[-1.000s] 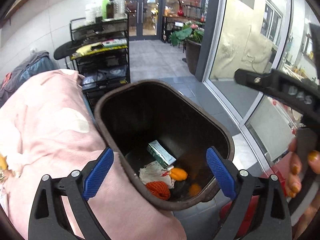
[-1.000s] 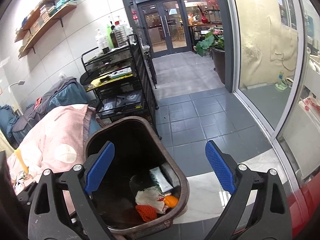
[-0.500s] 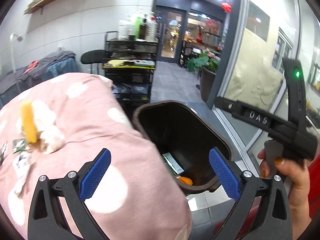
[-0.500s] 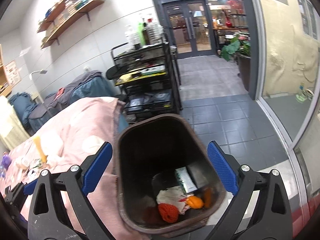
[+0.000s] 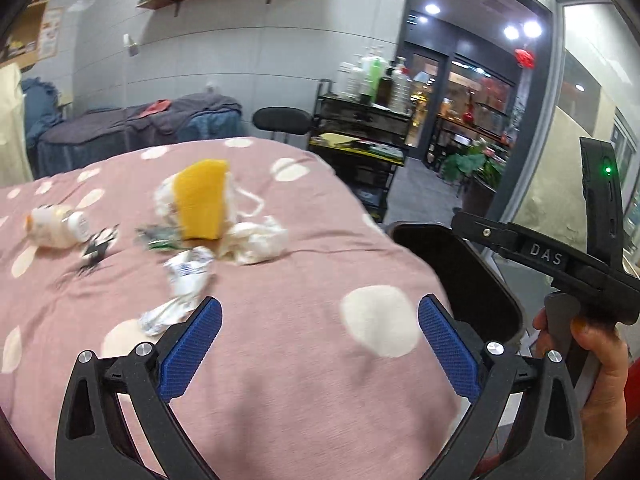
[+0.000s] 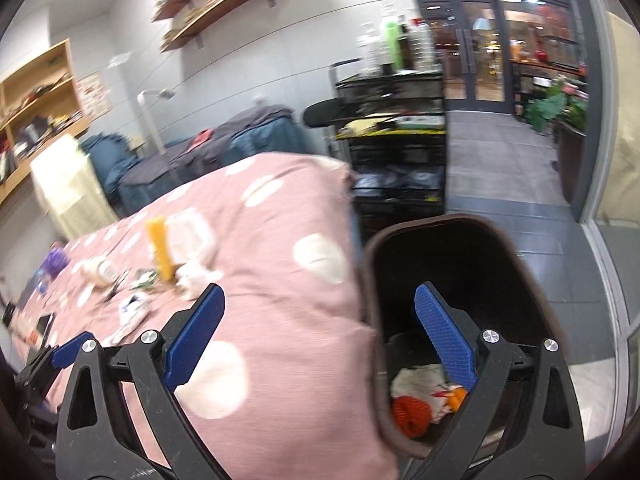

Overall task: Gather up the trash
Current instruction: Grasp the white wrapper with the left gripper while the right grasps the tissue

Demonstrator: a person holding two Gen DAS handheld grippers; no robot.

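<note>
A pink polka-dot cover (image 5: 280, 280) carries scattered trash: a yellow sponge (image 5: 200, 204), crumpled white tissues (image 5: 256, 240), a crushed white wrapper (image 5: 184, 280) and a small white bottle (image 5: 56, 226). The dark brown bin (image 6: 452, 264) stands at the cover's right edge, with an orange net and paper inside (image 6: 412, 412); its rim shows in the left wrist view (image 5: 460, 280). My left gripper (image 5: 320, 344) is open and empty over the cover, near the wrapper. My right gripper (image 6: 320, 332) is open and empty, straddling the bin's left rim. The sponge also shows in the right wrist view (image 6: 160, 248).
A black cart (image 6: 396, 136) with bottles stands behind the bin. Covered beds (image 5: 140, 128) line the back wall. Tiled floor (image 6: 508, 184) runs to glass doors on the right. A purple object (image 6: 54, 260) and small items lie at the cover's far left.
Both grippers have swung left, away from over the bin and toward the pink cover. The trash pile has come into the middle of the left wrist view. Both stay open.
</note>
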